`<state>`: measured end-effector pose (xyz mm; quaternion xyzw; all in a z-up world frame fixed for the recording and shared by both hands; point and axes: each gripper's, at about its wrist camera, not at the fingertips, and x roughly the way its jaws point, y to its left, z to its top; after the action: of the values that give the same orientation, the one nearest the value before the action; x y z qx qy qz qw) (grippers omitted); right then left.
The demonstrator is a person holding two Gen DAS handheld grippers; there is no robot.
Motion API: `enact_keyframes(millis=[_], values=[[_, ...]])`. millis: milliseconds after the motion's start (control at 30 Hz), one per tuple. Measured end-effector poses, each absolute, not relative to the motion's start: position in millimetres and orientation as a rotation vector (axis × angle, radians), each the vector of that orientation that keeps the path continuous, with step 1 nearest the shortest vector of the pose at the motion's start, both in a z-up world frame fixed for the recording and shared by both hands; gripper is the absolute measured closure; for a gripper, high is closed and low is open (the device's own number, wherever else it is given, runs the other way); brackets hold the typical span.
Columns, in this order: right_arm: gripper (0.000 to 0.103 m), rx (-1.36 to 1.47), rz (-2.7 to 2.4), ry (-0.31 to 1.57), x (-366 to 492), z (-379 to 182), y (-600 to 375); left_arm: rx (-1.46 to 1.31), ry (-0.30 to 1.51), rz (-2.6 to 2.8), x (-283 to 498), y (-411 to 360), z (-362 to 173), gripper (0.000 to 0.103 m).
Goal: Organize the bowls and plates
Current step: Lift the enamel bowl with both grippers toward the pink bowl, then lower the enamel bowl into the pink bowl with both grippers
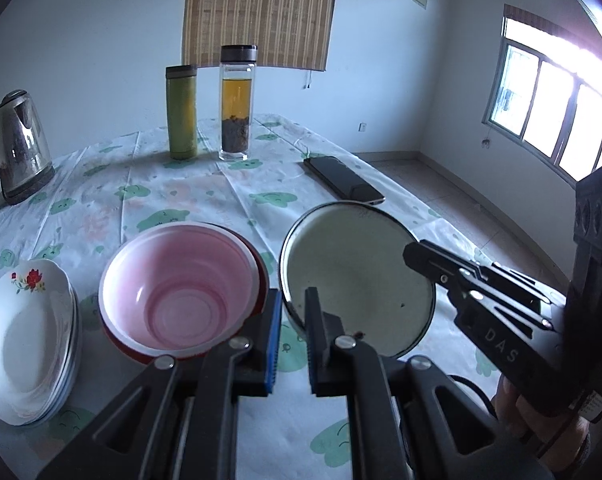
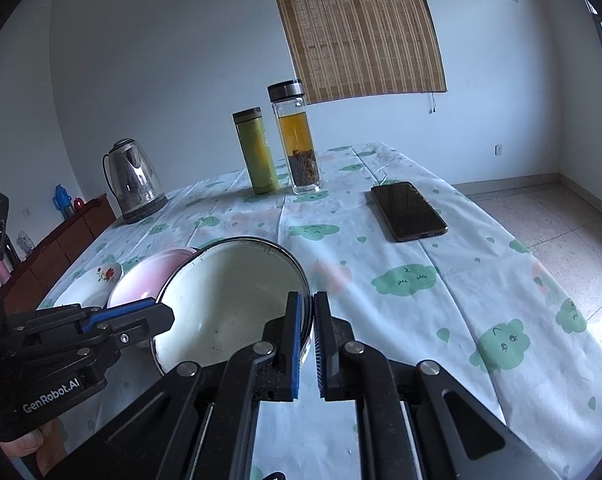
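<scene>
Surface (image 1: 205, 200): a cloth printed with green clouds is spread over it; everything else is carried on it.
White bowl (image 1: 361, 280): a dark-rimmed enamel bowl is held tilted above the cloth, just right of the pink bowl, gripped on two sides of its rim.
Pink bowl (image 1: 181, 280): it is seated upright inside a red bowl (image 1: 121, 338), between the plates and the white bowl.
Plates (image 1: 25, 360): a short stack with red flowers is set at the left edge, just beside the pink bowl.
Left gripper (image 1: 293, 312): its fingers are pinched on the near-left rim of the white bowl, one inside and one outside.
Right gripper (image 2: 307, 320): its fingers are pinched on the bowl's right rim, the rim being seen between the blue pads.
Kettle (image 1: 19, 148): a steel one is stood at the far left.
Green flask (image 1: 181, 112): it is stood upright at the far side.
Glass bottle (image 1: 237, 104): amber tea with leaves at the bottom is seen inside; it is just right of the flask.
Phone (image 2: 409, 210): it is laid flat, screen dark, beyond the white bowl near the right edge.
</scene>
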<state>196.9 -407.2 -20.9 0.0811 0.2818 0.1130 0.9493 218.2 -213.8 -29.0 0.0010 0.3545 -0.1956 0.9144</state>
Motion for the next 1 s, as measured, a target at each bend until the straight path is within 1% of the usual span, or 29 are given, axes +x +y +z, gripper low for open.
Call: enact_keyframes(millis=[400, 1000], values=[[0.096, 0.105, 0.248, 0.497, 186.9, 15.5, -382.0, -0.012, 0.688, -0.397, 215.3, -191.6, -15.5, 0.095], [0.096, 0.072, 0.272, 0.465, 194.5, 27.1, -346.7, -0.064, 0.586, -0.366, 215.6, -148.4, 3.6, 0.095]])
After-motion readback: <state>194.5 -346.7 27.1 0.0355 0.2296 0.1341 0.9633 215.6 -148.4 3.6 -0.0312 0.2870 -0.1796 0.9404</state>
